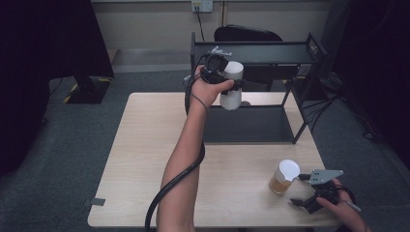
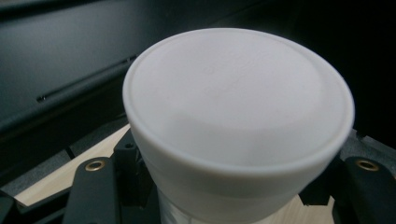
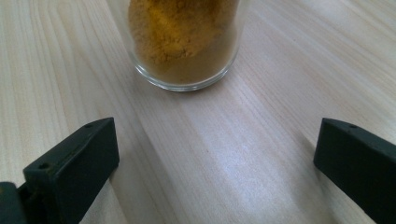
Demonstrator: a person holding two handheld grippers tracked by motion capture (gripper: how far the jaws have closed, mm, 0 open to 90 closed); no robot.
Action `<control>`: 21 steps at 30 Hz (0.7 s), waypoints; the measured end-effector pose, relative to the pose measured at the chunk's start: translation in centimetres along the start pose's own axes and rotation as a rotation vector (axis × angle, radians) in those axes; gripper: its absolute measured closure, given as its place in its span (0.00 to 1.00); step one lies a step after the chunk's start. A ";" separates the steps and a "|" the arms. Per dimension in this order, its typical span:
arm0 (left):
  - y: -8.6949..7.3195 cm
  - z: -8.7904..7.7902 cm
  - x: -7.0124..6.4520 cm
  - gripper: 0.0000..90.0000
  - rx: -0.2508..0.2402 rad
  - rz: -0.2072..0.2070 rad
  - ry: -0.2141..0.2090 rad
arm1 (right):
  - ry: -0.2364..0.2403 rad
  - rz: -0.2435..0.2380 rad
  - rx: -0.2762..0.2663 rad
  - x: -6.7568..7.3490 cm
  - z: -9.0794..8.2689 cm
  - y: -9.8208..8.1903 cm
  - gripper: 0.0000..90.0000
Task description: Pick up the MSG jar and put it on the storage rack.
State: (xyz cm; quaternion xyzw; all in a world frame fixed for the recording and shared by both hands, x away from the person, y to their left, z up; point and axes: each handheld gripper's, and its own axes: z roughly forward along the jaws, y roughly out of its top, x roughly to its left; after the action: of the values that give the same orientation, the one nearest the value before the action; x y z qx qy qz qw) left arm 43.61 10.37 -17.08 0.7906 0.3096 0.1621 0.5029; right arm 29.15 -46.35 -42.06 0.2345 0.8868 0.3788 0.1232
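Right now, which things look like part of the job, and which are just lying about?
In play, as far as it looks:
left tongs, shut on the white jar, held up by the black shelf
right tongs, open beside the jar of yellow powder
wooden table

Just there:
chair
wall socket

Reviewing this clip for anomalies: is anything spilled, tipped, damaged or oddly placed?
Nothing stands out. The white-lidded jar is gripped upright in the left gripper by the black shelf; the jar of yellow powder stands upright on the table, no spill.
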 end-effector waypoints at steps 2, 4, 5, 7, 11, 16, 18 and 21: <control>0.4 -0.1 -0.1 0.39 -0.003 -0.002 0.001 | 0.000 0.000 0.000 0.0 0.0 0.0 0.00; 0.8 -0.2 -0.1 0.39 -0.004 0.008 0.001 | 0.000 0.000 0.000 0.0 0.0 0.0 0.00; 1.0 -0.3 -0.2 0.39 -0.007 0.006 0.000 | 0.001 0.000 0.000 0.0 0.0 0.0 0.00; 1.4 -0.4 -0.1 0.39 -0.009 0.007 -0.004 | 0.001 0.000 0.001 0.0 0.0 0.0 0.00; 1.9 -0.7 -0.1 0.39 -0.017 0.011 -0.006 | 0.001 -0.001 0.000 0.0 0.0 0.0 0.00; 3.0 -1.2 -0.2 0.39 -0.024 0.016 -0.007 | 0.002 -0.002 0.001 -0.1 0.0 0.0 0.00; 3.4 -1.4 -0.3 0.39 -0.028 0.009 -0.007 | 0.004 0.000 0.001 -0.1 0.0 0.0 0.00; 4.0 -1.7 -0.4 0.39 -0.029 0.006 -0.003 | 0.004 -0.001 0.001 -0.1 0.0 0.0 0.00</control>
State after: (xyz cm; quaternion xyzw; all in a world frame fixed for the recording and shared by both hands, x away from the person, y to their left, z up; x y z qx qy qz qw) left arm 43.64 10.07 -12.71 0.7846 0.3039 0.1670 0.5140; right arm 29.23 -46.37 -42.05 0.2332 0.8873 0.3788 0.1217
